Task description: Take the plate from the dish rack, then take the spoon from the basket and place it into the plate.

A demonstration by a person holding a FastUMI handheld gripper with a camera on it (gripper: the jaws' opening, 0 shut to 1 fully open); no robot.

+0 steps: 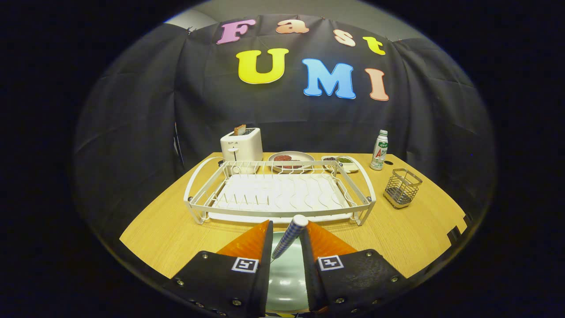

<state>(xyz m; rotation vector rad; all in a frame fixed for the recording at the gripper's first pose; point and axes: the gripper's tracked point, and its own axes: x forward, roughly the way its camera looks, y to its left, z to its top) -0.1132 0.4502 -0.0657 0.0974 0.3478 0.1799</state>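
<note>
Tongs (289, 236) hold a spoon (289, 238) over a plate (287, 274) on the counter (410, 238).

The spoon's handle is slim, checked in blue and white with a rounded white end, and stands tilted between the two fingers, which sit narrow against its sides; its bowl is hidden below. The plate, smooth, glossy and pale green, lies under the fingers. Just beyond them stands the white wire dish rack (282, 192) on a ribbed tray, with a small square wire basket (401, 187) to its right. The counter is light wood grain.
</note>
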